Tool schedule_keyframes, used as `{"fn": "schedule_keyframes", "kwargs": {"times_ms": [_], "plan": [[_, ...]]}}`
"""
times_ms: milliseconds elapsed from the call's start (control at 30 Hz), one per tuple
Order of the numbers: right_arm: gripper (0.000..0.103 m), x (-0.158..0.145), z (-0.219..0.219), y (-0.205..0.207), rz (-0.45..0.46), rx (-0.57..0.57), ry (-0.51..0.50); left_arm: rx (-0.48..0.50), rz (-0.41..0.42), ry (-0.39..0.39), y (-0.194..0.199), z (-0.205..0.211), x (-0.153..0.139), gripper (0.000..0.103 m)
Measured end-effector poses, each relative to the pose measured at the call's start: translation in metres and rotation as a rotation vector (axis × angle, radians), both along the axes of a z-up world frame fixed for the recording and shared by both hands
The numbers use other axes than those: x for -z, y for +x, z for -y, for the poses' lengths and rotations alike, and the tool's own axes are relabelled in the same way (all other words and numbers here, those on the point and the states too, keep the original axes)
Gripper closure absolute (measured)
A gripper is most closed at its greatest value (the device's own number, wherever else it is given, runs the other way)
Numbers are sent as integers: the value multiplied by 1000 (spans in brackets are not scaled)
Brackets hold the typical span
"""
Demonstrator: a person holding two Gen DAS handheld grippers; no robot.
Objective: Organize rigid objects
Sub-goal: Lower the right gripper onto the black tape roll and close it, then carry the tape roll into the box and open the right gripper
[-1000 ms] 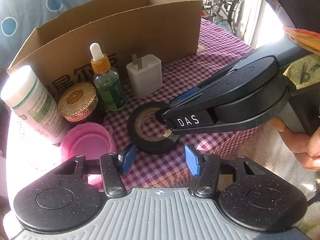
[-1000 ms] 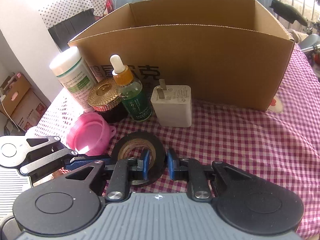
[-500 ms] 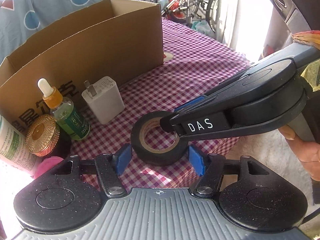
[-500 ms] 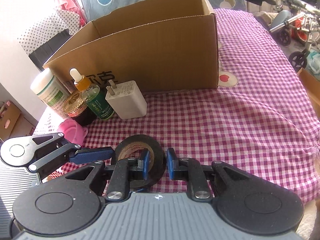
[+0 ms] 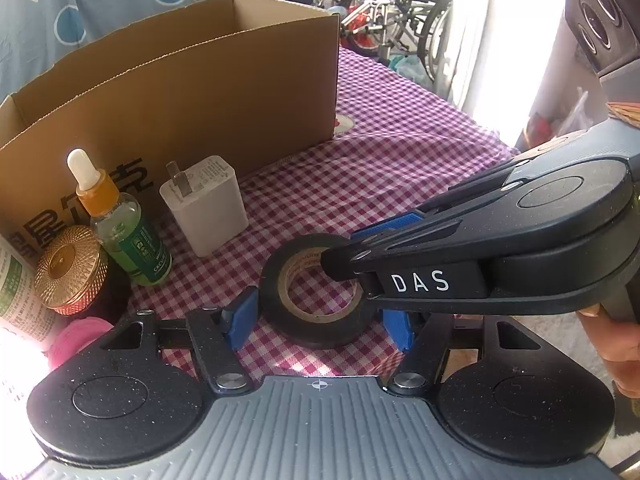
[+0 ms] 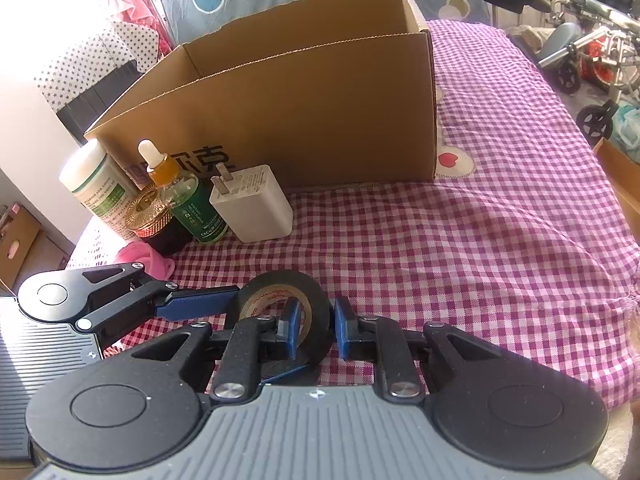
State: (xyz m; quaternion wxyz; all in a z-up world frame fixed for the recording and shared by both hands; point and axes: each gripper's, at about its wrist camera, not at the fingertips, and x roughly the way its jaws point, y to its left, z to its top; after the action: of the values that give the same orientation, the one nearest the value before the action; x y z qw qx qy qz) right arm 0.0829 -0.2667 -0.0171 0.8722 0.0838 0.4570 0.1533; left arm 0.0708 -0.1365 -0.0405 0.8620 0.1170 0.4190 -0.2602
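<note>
A black roll of tape [image 5: 316, 304] lies on the checked cloth. My right gripper [image 6: 314, 326] is shut on the tape roll's [image 6: 280, 292] wall, one finger in the hole, one outside. In the left wrist view it comes in from the right [image 5: 348, 248]. My left gripper [image 5: 320, 320] is open, its blue pads on either side of the roll, close to its sides. A white charger [image 5: 204, 204], a green dropper bottle [image 5: 128, 224], a gold-lidded jar [image 5: 72, 268], a white bottle [image 6: 100, 188] and a pink lid [image 6: 140, 260] stand left of the tape.
An open cardboard box [image 6: 304, 92] stands behind the objects on the purple checked cloth [image 6: 500, 220]. Wheelchairs [image 5: 400, 8] stand beyond the table's far edge. A hand [image 5: 612, 336] holds the right gripper at the right.
Both grippers and the tape roll have shifted right, away from the bottles and charger. The left gripper's pads now straddle the roll. The right gripper stays shut on it.
</note>
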Motion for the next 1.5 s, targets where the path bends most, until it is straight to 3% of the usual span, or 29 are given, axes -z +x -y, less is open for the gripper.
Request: {"fn": "schedule_keyframes", "kwargs": {"times_ms": [233, 333, 600, 733, 833, 933, 1067, 1367, 1500], "plan": [[84, -18, 0, -9, 55, 21, 6, -13, 38, -41, -6, -7, -19, 38], [84, -35, -4, -16, 106, 19, -6, -19, 96, -55, -13, -10, -36, 38], [84, -109, -20, -28, 335, -12, -32, -55, 307, -90, -24, -28, -102, 38], [84, -147, -35, -12, 428, -62, -31, -96, 400, -60, -12, -38, -136, 38], [84, -169, -50, 18, 451, -117, -23, -136, 409, -33, 12, -46, -156, 38], [84, -179, -59, 56, 403, -161, 24, -178, 356, -52, 42, -60, -164, 38], [84, -173, -72, 121, 234, -208, 105, -218, 217, -42, 87, -81, -158, 38], [84, -93, -103, 229, -164, -239, 139, -232, -158, 42, 169, -103, -99, 38], [84, -66, -106, 252, -277, -242, 157, -222, -244, 73, 181, -104, -82, 38]]}}
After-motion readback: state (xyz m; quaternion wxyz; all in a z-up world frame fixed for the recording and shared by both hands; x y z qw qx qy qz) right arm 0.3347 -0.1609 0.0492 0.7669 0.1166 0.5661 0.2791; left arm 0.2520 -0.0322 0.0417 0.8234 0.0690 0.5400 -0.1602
